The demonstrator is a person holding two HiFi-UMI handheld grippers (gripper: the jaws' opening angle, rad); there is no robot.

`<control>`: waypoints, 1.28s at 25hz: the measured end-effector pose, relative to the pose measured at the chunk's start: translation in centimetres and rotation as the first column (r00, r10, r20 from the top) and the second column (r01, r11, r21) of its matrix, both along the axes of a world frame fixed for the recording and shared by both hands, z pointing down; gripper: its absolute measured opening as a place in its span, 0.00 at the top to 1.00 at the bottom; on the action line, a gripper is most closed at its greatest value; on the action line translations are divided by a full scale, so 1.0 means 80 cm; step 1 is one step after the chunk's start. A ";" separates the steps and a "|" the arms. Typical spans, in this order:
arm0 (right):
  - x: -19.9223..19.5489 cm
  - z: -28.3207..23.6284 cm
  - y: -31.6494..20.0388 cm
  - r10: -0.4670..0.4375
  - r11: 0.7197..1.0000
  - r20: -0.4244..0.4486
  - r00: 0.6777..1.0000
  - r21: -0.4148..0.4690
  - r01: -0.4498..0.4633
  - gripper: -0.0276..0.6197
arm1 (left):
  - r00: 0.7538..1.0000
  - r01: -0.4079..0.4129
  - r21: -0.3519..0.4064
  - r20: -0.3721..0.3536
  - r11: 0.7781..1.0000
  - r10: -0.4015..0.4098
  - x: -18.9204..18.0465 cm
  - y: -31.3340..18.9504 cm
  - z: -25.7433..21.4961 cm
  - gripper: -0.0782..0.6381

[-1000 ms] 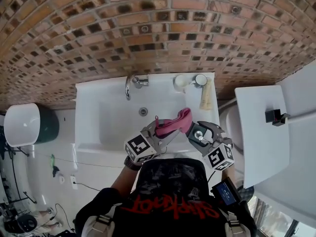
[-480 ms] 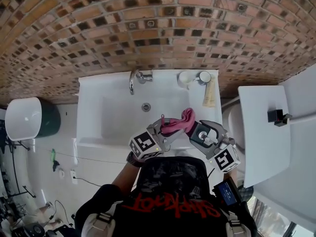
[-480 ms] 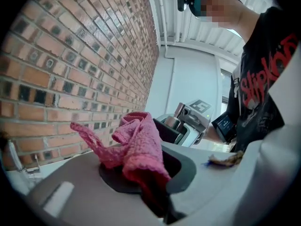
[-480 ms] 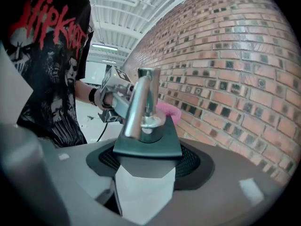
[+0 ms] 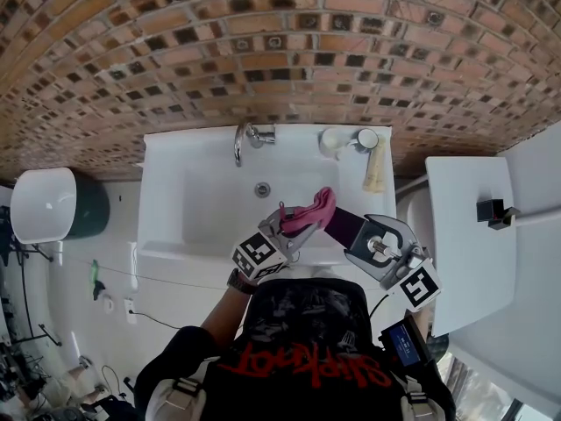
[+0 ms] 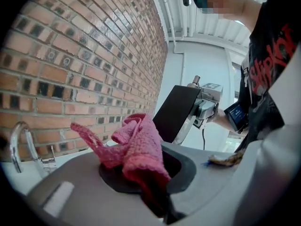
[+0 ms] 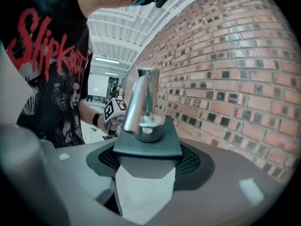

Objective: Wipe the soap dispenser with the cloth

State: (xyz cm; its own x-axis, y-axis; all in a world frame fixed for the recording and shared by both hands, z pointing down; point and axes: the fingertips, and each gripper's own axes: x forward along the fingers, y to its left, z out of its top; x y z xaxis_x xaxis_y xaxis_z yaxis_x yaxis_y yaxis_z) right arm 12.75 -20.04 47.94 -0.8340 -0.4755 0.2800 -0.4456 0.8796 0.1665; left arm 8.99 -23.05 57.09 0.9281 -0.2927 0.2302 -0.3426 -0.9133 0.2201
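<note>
Left gripper point(image 5: 287, 224) is clamped on the pink cloth point(image 5: 308, 210). In the left gripper view the cloth bunches up out of the closed jaws, with one loose tail sticking out toward the brick wall point(image 5: 280, 51).

Right gripper point(image 5: 361, 235) is closed on the soap dispenser point(image 5: 344, 226). The right gripper view shows its dark square top and chrome pump point(image 7: 141, 102) right between the jaws, pinned on both sides.

Both grippers are up over the front edge of the white sink point(image 5: 166, 226), near the person's chest, pointing at each other. The dispenser's dark body slants from the right gripper toward the cloth. The cloth's upper end sits just beside the dispenser's far end, on its left in the head view. Can't tell if they actually touch.

The dispenser is off the sink rim, held in the air. The faucet point(image 5: 244, 139) is at the back of the sink, well apart from both grippers. A beige tube point(image 5: 375, 172) lies on the sink's back right corner.
</note>
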 end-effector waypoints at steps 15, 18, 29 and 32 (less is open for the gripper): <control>0.067 0.108 -0.060 0.392 0.834 -0.042 0.919 -0.406 -0.374 0.48 | 0.974 -0.173 0.004 -0.147 0.985 0.171 0.030 0.058 -0.060 0.81; 0.061 0.108 -0.060 0.389 0.833 -0.023 0.921 -0.418 -0.363 0.48 | 0.959 -0.217 0.009 -0.184 0.976 0.215 0.044 0.071 -0.066 0.81; 0.048 0.067 -0.051 0.351 0.858 0.137 0.926 -0.444 -0.260 0.48 | 0.981 -0.112 -0.045 -0.165 0.993 0.103 0.036 0.052 -0.043 0.81; 0.050 0.063 -0.050 0.351 0.861 0.141 0.926 -0.438 -0.259 0.48 | 0.980 -0.113 -0.058 -0.174 0.992 0.101 0.035 0.050 -0.045 0.82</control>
